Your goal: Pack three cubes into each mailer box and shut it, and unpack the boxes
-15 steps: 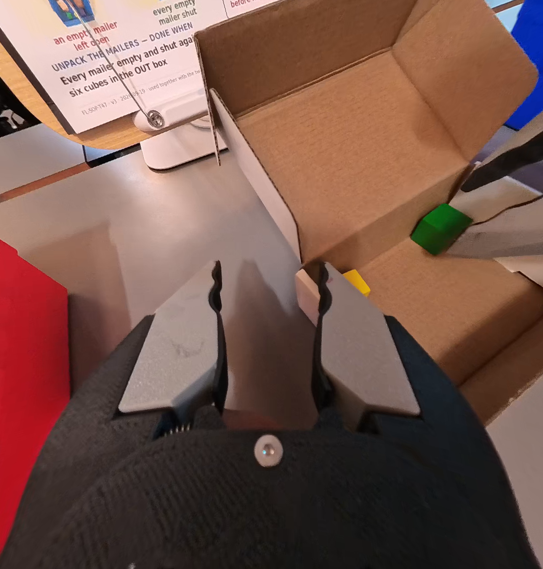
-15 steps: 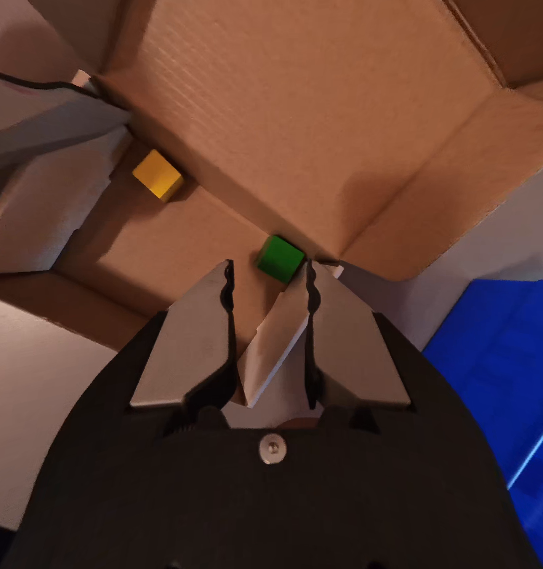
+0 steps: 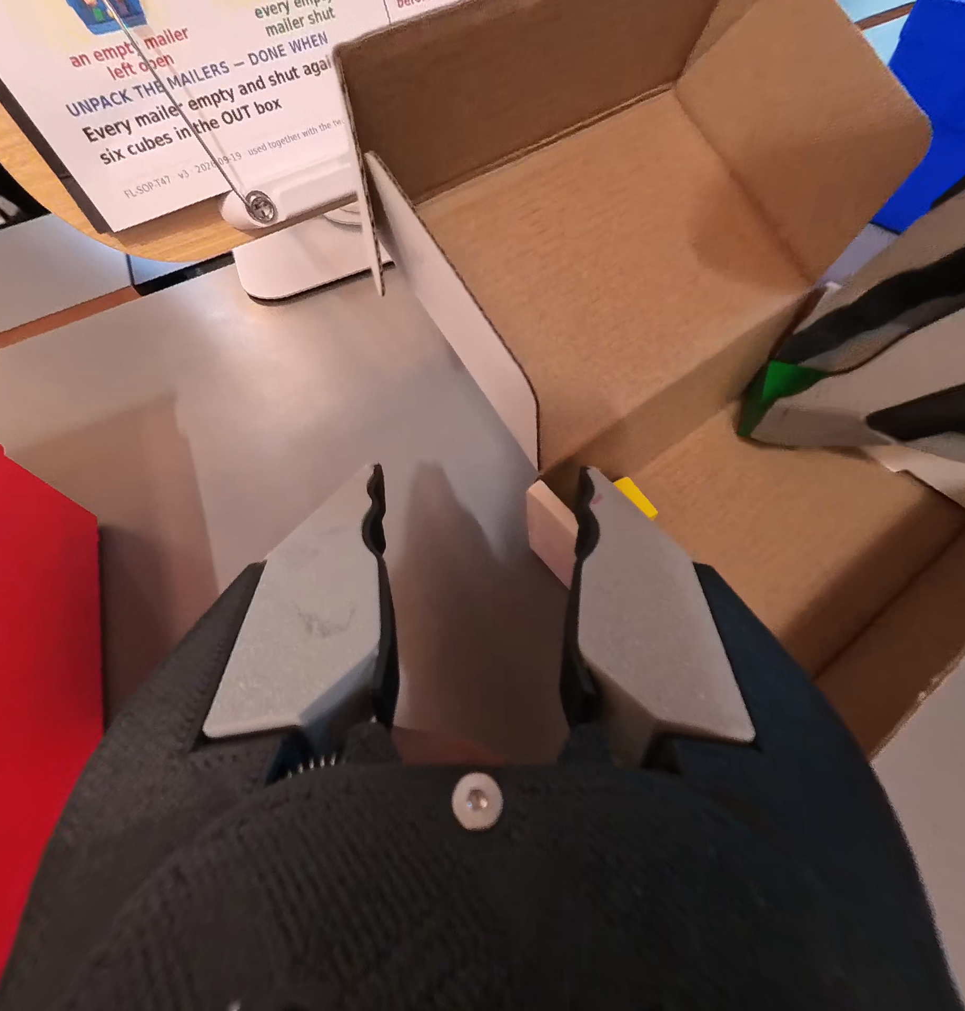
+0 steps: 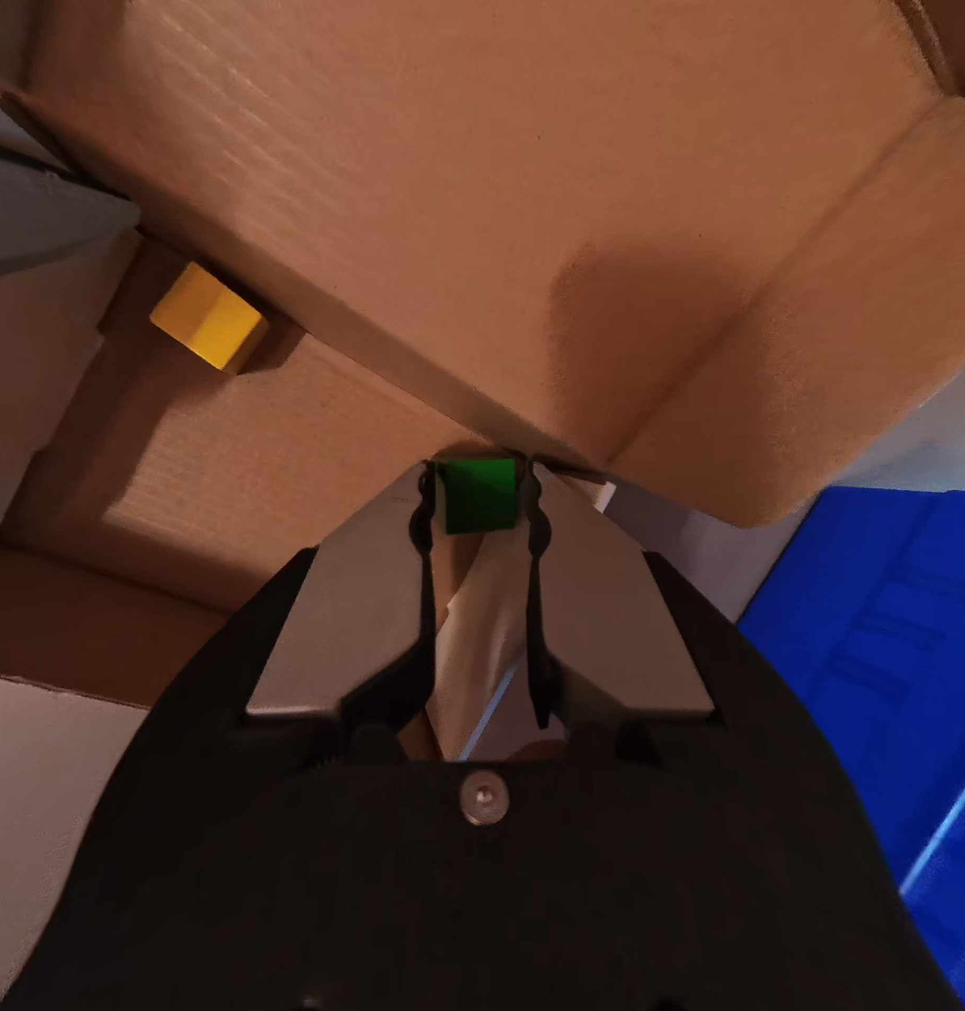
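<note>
Right gripper (image 4: 477,487) clamped on green cube (image 4: 477,495) in mailer box (image 4: 359,164) corner; left gripper (image 3: 477,492) gapes, empty. Lift straight, clearing the lid.

right gripper (image 4: 477,495) clamps green cube (image 4: 477,495) | yellow cube (image 4: 209,317) far-left in mailer box (image 4: 414,191)

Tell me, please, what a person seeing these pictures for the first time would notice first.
The eye goes first to the green cube, bright between the fingertips of the right gripper, low in the far corner of the open mailer box. Next comes the yellow cube, lying alone on the box floor against the back wall. The left gripper is open at the box's near left corner, holding nothing, with a red bin on its left.
</note>
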`<action>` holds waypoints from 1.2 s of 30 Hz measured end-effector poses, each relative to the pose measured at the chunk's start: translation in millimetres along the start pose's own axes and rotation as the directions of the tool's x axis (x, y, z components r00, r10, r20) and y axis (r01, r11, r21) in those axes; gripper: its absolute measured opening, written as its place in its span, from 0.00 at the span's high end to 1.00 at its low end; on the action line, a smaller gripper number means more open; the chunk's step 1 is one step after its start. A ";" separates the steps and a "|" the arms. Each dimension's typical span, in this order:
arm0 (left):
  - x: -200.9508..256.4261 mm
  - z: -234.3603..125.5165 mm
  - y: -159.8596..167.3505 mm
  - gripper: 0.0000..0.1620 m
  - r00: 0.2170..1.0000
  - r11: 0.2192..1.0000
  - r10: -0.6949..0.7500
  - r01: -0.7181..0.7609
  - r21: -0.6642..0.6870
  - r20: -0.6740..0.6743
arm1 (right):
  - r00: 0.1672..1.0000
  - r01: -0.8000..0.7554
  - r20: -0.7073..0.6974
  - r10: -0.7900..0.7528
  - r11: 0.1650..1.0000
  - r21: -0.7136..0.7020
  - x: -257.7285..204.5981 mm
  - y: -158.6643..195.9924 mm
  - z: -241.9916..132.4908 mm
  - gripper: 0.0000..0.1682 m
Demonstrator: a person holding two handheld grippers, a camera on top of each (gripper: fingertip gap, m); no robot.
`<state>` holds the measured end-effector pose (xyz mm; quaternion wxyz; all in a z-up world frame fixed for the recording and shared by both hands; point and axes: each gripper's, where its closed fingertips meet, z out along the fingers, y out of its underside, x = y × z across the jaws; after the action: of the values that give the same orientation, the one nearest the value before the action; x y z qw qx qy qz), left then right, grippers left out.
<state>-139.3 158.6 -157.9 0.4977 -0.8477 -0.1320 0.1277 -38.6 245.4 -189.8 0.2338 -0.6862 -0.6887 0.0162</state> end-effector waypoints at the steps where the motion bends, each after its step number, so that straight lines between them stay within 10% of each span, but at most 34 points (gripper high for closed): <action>1: 0.6 -0.2 -0.3 0.58 1.000 1.000 0.000 0.000 0.003 -0.003 | 1.000 0.024 -0.016 -0.024 1.000 -0.013 0.0 1.5 0.8 0.81; 6: 0.4 0.5 0.4 0.56 1.000 1.000 -0.009 0.009 -0.001 -0.009 | 0.997 0.072 0.046 -0.068 0.992 -0.105 -16.9 14.9 -4.2 0.68; 36: 1.7 0.7 0.3 0.56 1.000 1.000 -0.008 0.008 -0.002 -0.019 | 0.982 0.045 0.185 -0.021 0.991 -0.130 -20.4 13.8 -6.7 0.68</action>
<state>-137.8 159.7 -158.6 0.4986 -0.8488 -0.1307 0.1177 -24.4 224.8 -194.7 0.1233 -0.6843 -0.7181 0.0295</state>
